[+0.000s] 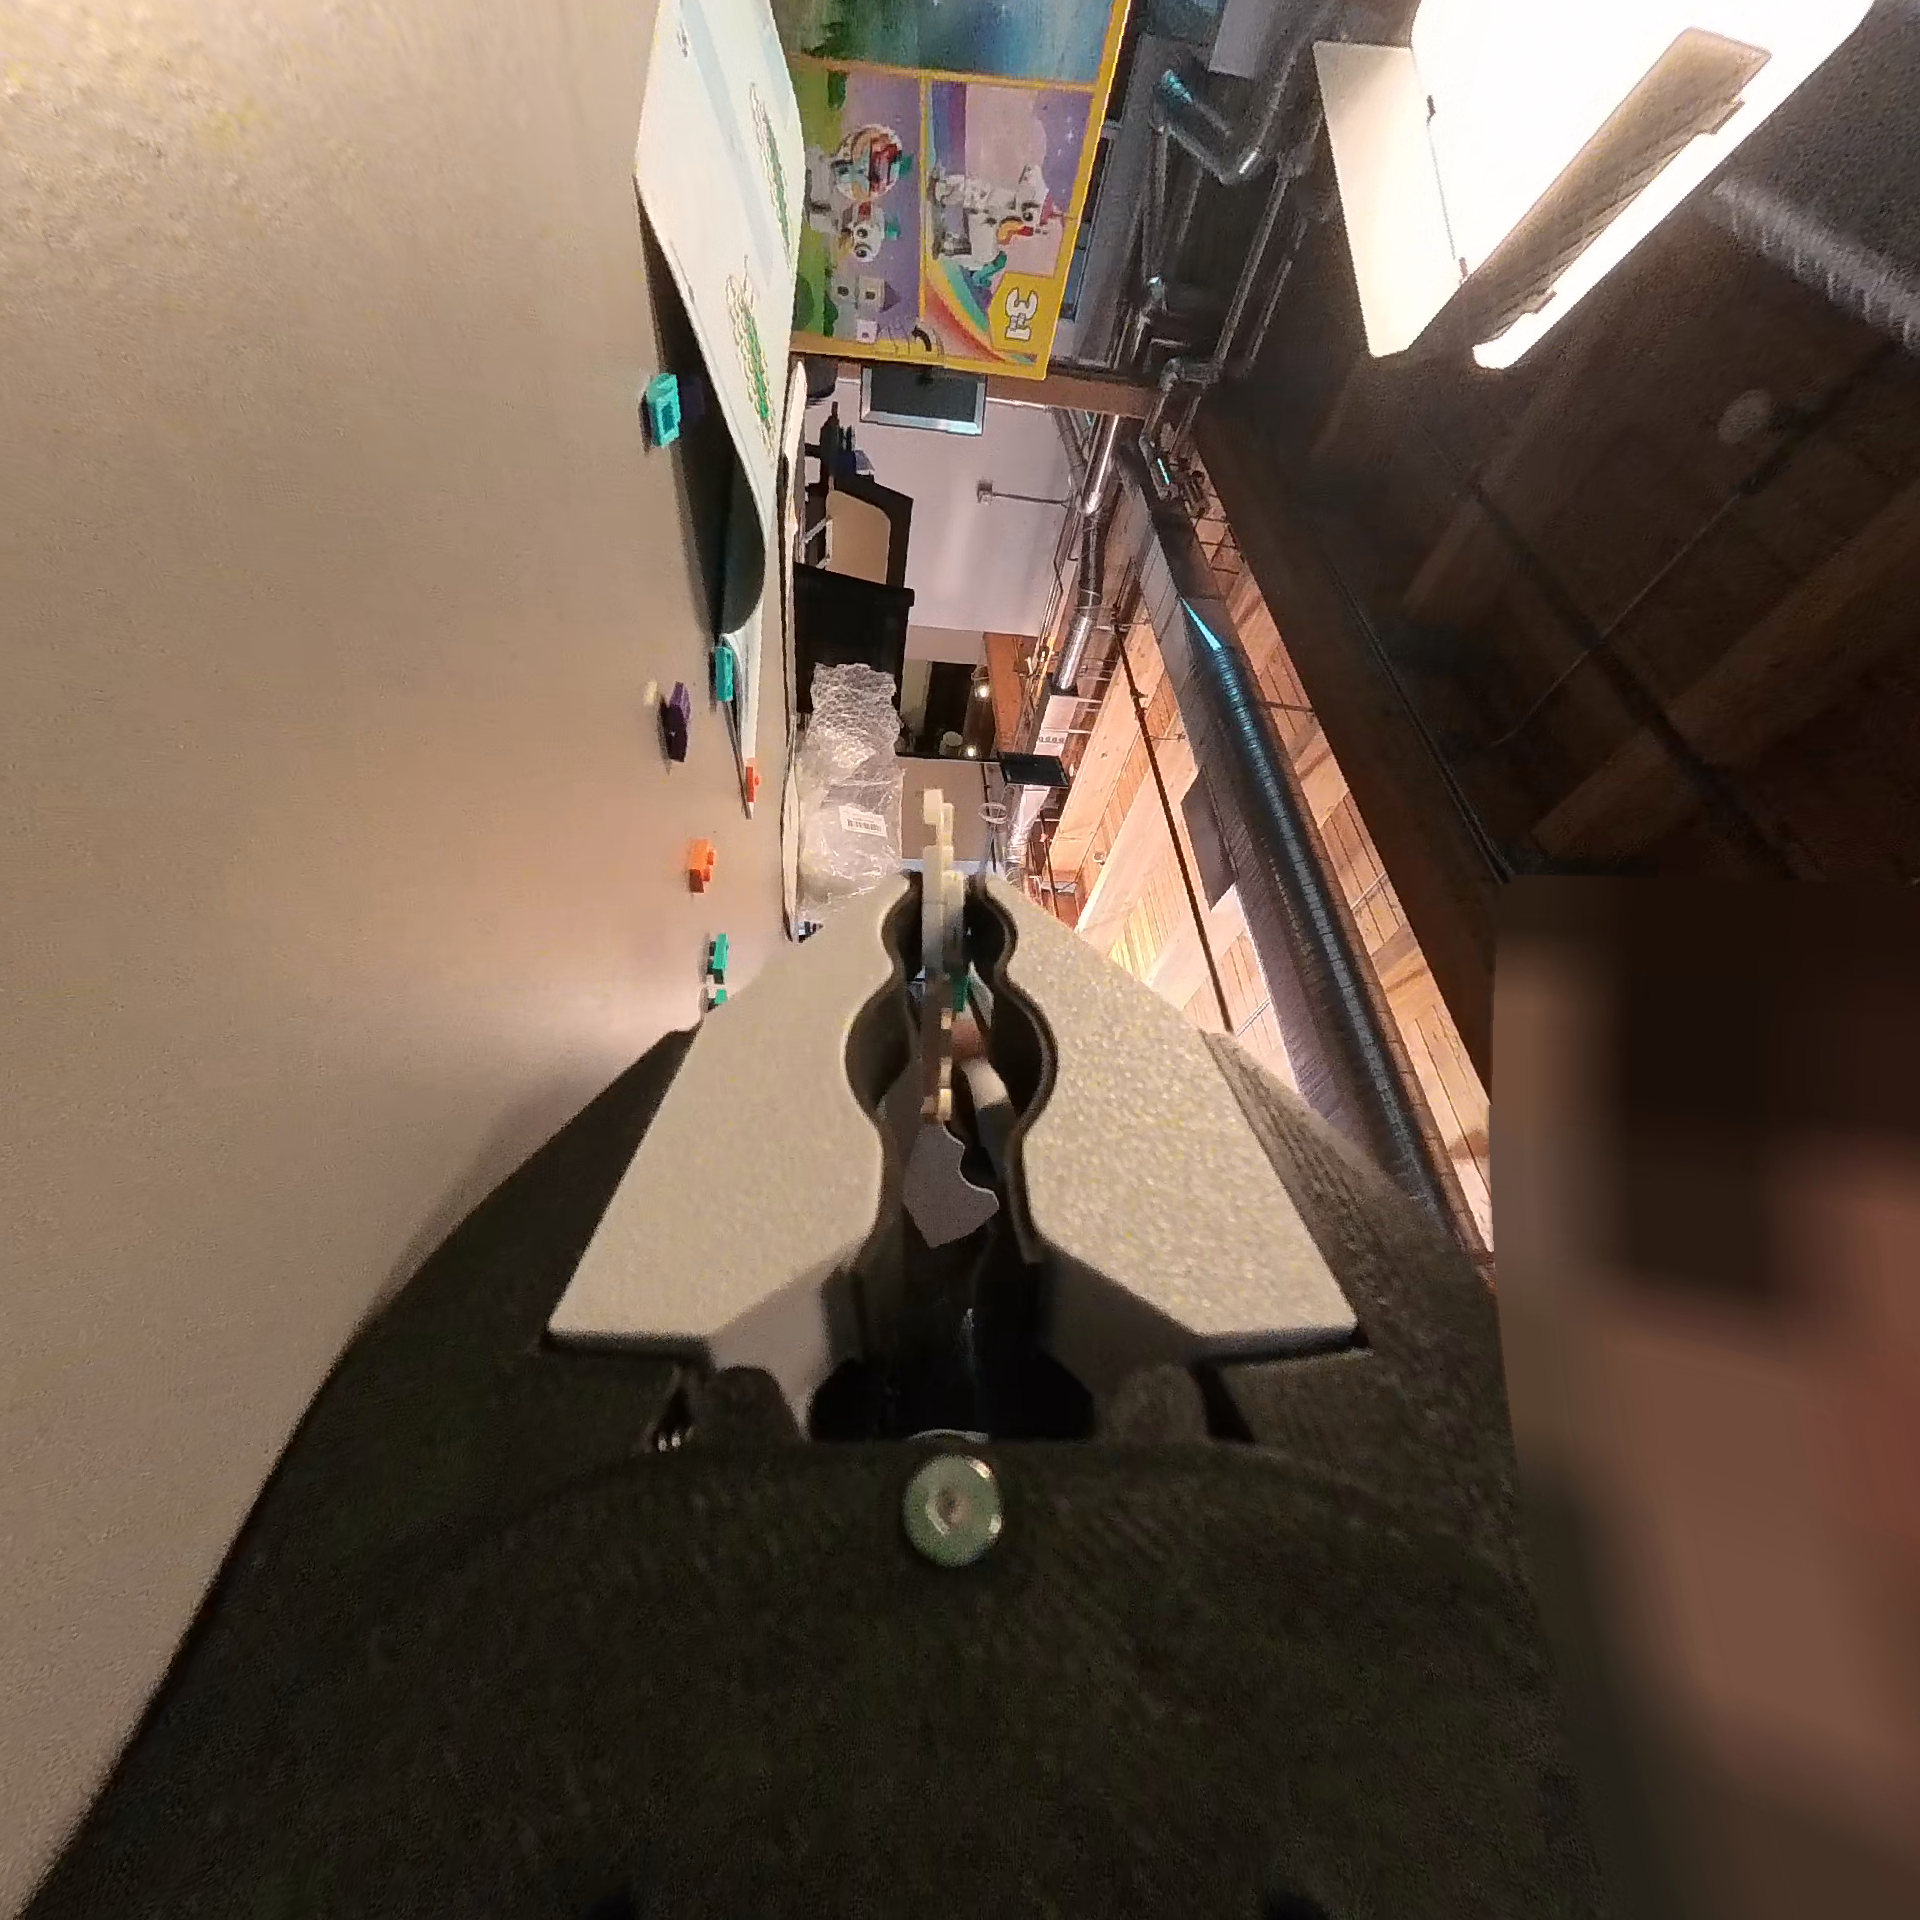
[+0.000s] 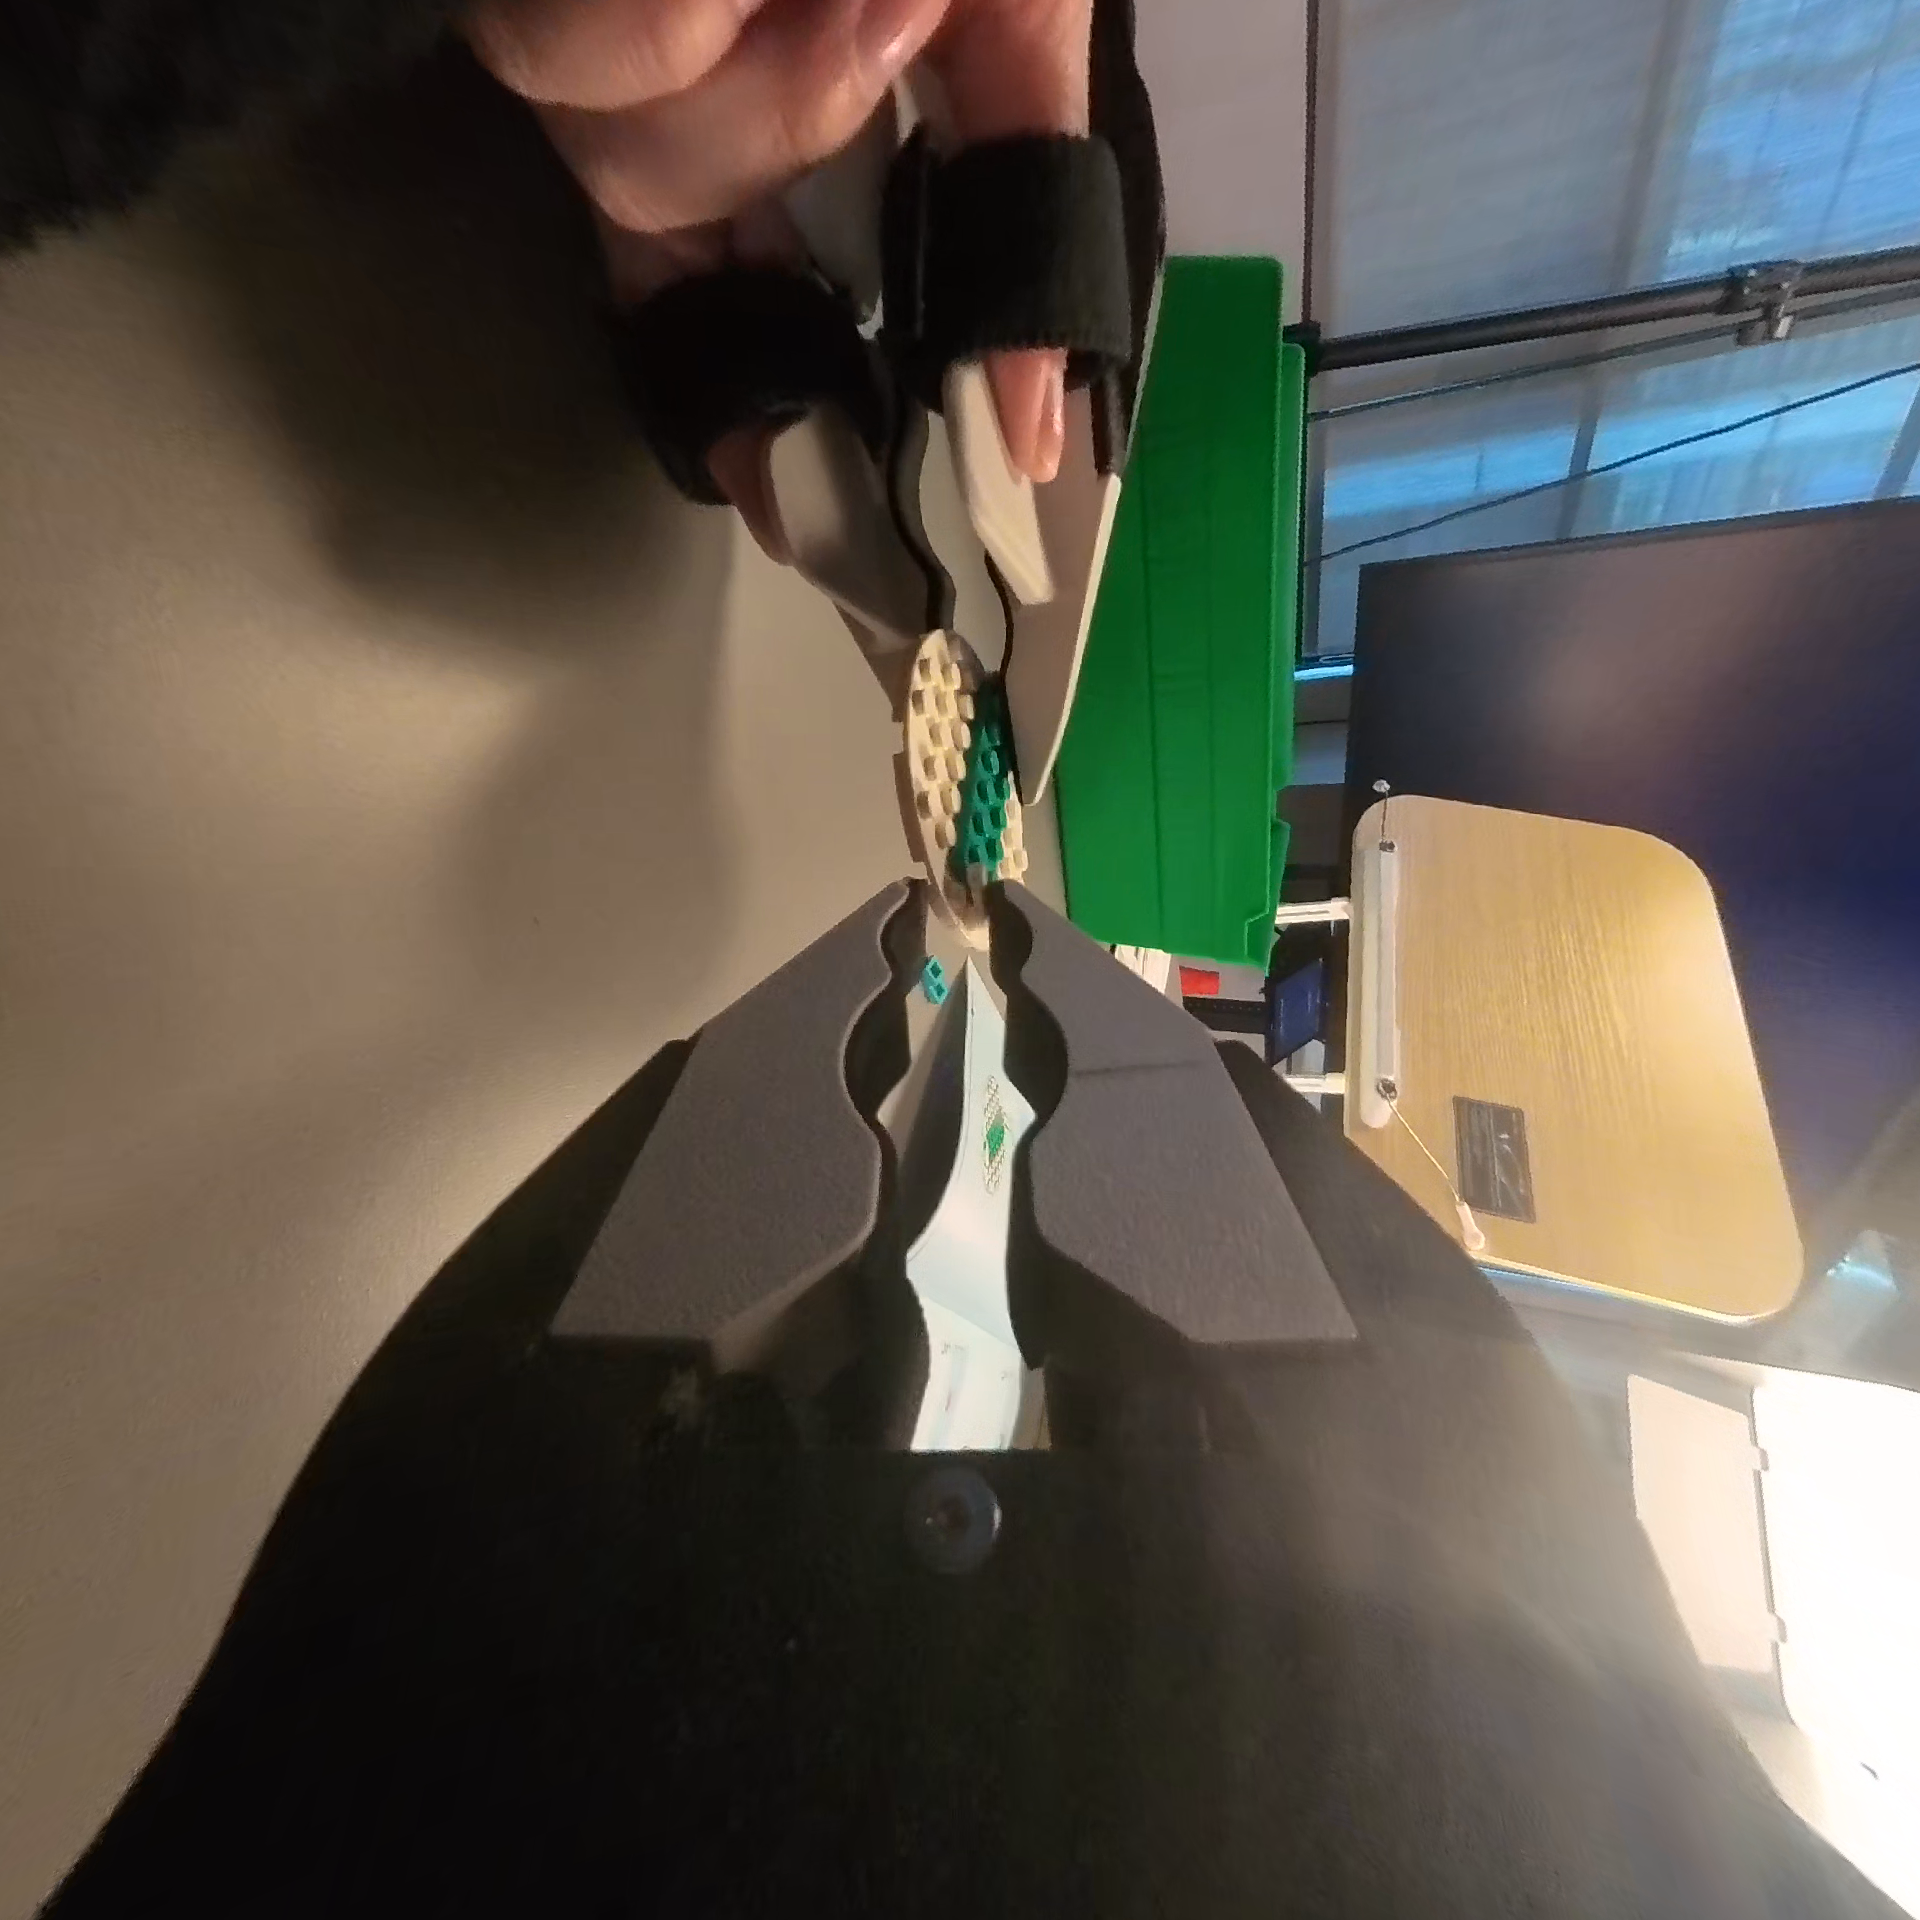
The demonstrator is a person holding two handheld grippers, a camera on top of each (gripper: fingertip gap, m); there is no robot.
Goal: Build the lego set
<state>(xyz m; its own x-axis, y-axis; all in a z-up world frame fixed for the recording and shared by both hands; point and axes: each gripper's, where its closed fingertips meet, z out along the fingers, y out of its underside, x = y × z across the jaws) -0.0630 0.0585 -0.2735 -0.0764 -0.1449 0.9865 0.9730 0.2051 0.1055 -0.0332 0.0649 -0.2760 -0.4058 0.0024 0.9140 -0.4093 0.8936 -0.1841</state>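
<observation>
**Round plate held between both grippers**

Your left gripper [image 1: 943, 883] pinches the cream round plate [image 1: 940, 914] edge-on, off the table [image 1: 312, 623]. Your right gripper [image 2: 951, 904] nips the same plate's near rim; teal bricks [image 2: 987, 800] sit on it. Farther off, loose bricks [image 1: 698, 864], the booklet [image 1: 727, 208] and box [image 1: 966, 187].

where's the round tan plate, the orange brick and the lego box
round tan plate [image 2: 940, 748], right wrist view, studded face
orange brick [image 1: 700, 864], left wrist view, its side
lego box [image 1: 966, 197], left wrist view, printed front
</observation>
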